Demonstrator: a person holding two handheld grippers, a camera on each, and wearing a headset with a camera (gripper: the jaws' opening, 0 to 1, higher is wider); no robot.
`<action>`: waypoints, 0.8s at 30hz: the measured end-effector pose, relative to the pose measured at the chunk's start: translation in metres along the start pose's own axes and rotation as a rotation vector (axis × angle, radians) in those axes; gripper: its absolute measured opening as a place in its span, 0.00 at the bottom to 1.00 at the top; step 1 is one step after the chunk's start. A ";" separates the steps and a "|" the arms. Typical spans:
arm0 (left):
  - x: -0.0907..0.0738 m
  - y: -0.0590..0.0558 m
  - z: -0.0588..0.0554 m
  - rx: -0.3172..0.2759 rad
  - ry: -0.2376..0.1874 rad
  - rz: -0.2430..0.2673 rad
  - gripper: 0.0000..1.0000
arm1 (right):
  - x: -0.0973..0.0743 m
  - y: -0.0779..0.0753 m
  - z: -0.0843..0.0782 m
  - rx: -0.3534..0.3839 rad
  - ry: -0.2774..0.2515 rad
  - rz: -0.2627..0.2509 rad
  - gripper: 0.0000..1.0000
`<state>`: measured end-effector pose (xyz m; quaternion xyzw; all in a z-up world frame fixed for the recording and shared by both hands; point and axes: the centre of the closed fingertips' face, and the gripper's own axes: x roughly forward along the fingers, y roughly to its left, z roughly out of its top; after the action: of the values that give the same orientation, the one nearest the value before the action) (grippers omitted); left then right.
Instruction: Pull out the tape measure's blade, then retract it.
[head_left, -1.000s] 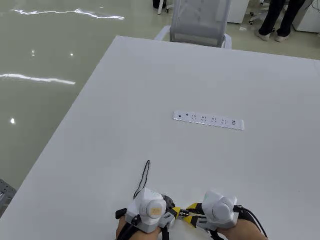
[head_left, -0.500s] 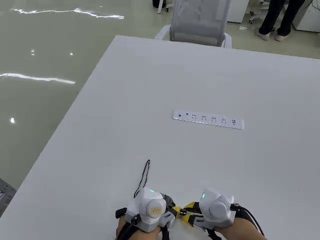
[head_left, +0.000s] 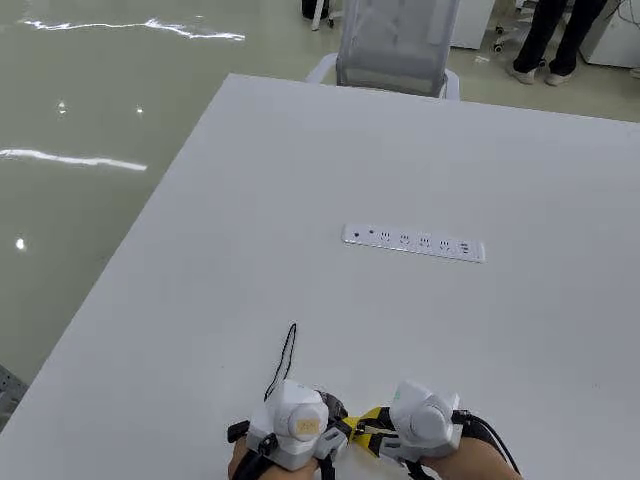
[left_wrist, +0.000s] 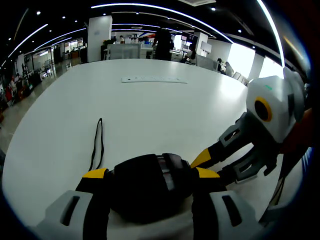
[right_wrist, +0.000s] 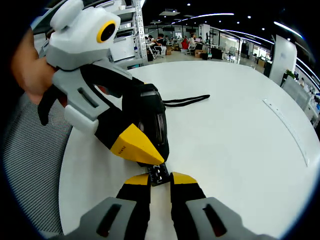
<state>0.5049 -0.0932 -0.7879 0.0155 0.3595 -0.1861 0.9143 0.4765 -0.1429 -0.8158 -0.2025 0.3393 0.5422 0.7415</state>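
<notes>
The left tongs (left_wrist: 150, 172) are clenched around a black, rounded, plastic-cased tape measure (left_wrist: 150, 195), their yellow-tipped jaws pressing the case from both sides. The right tongs (right_wrist: 156, 179) meet it head-on, pinching the small dark end hook (right_wrist: 159, 173) right at the case's mouth; hardly any blade shows. The tape measure is held at the near edge of the white tabletop (head_left: 300, 200). Its thin black wrist strap (right_wrist: 185, 101) trails across the surface. Well beyond lies a long white power strip (head_left: 413, 243), and a grey mesh office chair (head_left: 395, 45) stands at the far edge.
</notes>
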 end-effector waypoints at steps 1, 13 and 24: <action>0.000 0.000 0.000 -0.001 0.001 -0.001 0.64 | 0.000 0.000 0.001 -0.001 -0.001 0.000 0.14; 0.000 0.000 0.000 -0.007 0.000 -0.004 0.64 | 0.004 0.004 0.007 -0.010 -0.009 0.005 0.14; 0.000 0.000 0.000 -0.004 0.000 -0.014 0.64 | 0.005 0.005 0.009 -0.020 -0.017 0.016 0.14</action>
<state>0.5047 -0.0933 -0.7878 0.0113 0.3602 -0.1918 0.9129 0.4750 -0.1315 -0.8127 -0.2028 0.3291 0.5534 0.7378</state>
